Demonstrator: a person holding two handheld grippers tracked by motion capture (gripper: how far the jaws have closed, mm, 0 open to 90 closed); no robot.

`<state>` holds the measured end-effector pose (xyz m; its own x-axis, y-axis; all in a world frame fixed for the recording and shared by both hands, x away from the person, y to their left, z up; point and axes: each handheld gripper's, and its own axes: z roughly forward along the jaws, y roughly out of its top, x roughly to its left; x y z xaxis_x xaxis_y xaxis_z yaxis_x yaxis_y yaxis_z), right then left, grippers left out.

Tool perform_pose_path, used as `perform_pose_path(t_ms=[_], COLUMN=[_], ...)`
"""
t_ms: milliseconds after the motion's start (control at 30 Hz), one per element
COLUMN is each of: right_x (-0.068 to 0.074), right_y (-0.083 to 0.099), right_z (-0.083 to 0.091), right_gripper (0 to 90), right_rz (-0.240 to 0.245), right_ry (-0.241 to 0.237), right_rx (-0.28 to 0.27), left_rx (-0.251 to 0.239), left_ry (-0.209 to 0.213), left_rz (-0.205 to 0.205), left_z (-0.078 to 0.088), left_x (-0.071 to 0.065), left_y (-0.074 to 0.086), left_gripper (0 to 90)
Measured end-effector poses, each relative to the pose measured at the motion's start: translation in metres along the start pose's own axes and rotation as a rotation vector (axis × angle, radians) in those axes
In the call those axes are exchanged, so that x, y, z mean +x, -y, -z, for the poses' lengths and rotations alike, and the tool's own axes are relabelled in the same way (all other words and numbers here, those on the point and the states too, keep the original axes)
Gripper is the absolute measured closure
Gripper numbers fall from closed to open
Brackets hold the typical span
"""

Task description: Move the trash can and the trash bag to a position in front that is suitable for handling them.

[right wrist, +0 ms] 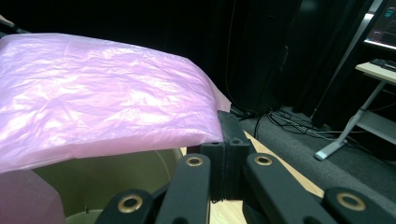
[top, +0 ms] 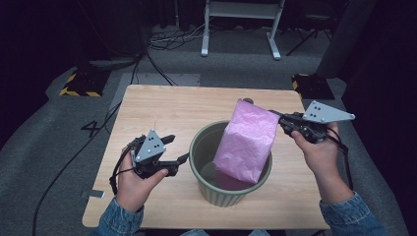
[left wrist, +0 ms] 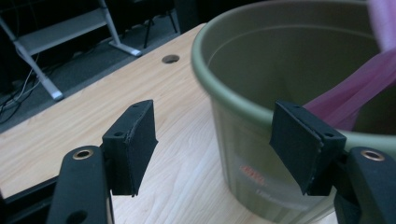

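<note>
One olive-green ribbed plastic bin [top: 231, 167], one crinkly pink plastic bag [top: 246, 142] hanging half inside it. Right gripper [top: 281, 121] pinched tight on the bag's top corner; left gripper [top: 179, 148] spread wide, empty, just beside the bin's rim. Red print low on the bin wall, too blurry to read. Light wood tabletop [top: 162, 108], grey carpet [top: 44, 132], loose cables, two yellow-black striped bases.

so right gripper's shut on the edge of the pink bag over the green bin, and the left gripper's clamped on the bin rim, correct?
Not quite. The left gripper is open and holds nothing: the left gripper view shows its jaws apart with bare table between them, beside the green bin, not on its rim. The rest holds: the right gripper is shut on the edge of the pink bag over the bin.
</note>
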<state>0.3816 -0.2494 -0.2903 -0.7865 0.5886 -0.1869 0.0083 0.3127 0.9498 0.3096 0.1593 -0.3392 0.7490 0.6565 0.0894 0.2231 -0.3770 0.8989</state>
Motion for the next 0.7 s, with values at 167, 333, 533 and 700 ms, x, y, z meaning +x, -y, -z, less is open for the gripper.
perform_pose_path(t_ms=[167, 333, 533, 700], right_x=[0.001, 0.000, 0.001, 0.001], right_y=[-0.003, -0.003, -0.002, -0.002], right_z=[0.000, -0.001, -0.003, -0.004], right_gripper=[90.0, 90.0, 90.0, 90.0], right_rz=[0.007, 0.003, 0.013, 0.009], right_ry=[0.009, 0.014, 0.019, 0.020], right_rx=[0.005, 0.010, 0.015, 0.016], left_rx=[-0.020, -0.029, -0.033, -0.041], left_ry=[0.034, 0.055, 0.101, 0.126], left_rz=[-0.017, -0.041, -0.060, -0.068], left_z=[-0.001, -0.007, -0.015, -0.020], left_x=[-0.010, -0.019, -0.031, -0.038], left_y=[-0.012, -0.022, -0.029, -0.034], left_gripper=[31.4, 31.0, 30.6, 30.2])
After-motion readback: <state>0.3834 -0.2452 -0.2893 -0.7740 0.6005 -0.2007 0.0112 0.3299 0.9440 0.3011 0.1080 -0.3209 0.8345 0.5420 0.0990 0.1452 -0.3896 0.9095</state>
